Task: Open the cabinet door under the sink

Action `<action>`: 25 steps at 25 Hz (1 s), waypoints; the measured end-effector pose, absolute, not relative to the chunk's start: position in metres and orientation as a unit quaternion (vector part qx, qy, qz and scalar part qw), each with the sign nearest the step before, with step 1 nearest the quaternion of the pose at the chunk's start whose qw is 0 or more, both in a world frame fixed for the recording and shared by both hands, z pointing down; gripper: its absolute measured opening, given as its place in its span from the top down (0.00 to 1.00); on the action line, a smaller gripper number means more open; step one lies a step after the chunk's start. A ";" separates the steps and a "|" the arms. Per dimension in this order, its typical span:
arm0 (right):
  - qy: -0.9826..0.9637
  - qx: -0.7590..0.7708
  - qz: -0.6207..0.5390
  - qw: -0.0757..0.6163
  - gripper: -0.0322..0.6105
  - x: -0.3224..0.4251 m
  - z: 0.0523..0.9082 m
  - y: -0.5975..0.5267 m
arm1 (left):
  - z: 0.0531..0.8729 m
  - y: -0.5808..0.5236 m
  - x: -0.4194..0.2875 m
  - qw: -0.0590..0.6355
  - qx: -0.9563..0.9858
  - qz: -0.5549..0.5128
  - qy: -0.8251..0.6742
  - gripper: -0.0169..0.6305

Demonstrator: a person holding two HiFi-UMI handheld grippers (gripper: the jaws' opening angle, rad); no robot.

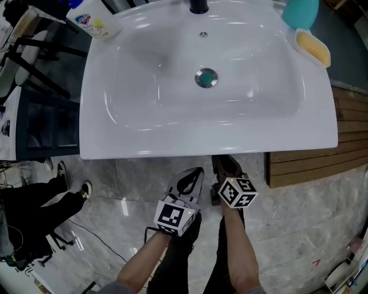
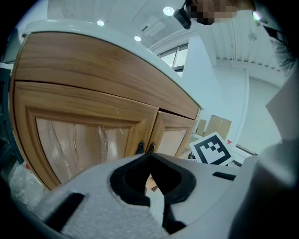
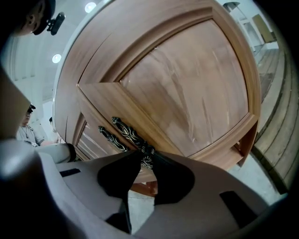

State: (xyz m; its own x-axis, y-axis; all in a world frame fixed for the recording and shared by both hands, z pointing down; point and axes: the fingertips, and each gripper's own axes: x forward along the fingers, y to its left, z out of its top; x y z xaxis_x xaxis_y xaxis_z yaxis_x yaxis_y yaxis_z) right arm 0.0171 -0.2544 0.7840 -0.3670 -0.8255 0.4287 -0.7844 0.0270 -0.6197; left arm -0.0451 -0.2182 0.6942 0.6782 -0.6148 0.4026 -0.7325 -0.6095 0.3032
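The wooden cabinet under the white sink [image 1: 172, 146] has two doors, the left door [image 2: 84, 140] and the right door [image 3: 187, 88]. Each carries a dark ornate handle at the middle seam [image 2: 140, 147] [image 3: 128, 133]. My right gripper [image 3: 145, 158] is shut on the lower end of the right door's handle, and that door seems a crack ajar. In the head view the right gripper [image 1: 224, 166] reaches under the sink's front edge. My left gripper [image 2: 150, 158] [image 1: 195, 175] is shut on nothing and stays a short way off the doors.
On the sink rim stand a soap bottle [image 1: 92, 20], a teal cup [image 1: 300, 11] and a yellow soap [image 1: 313, 46]. A slatted wooden platform [image 1: 316, 155] lies to the right. A dark rack [image 1: 40, 115] and a person's legs [image 1: 34, 207] are at the left.
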 end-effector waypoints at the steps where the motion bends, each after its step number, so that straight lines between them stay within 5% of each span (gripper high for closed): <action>1: 0.716 -0.563 -0.412 0.024 0.82 0.017 0.784 -0.254 | 0.694 -0.219 -0.045 0.226 0.888 0.129 -0.380 0.96; 25: 0.726 -0.556 -0.403 0.016 0.82 0.026 0.782 -0.189 | 0.691 -0.194 -0.034 0.217 0.911 0.135 -0.323 0.96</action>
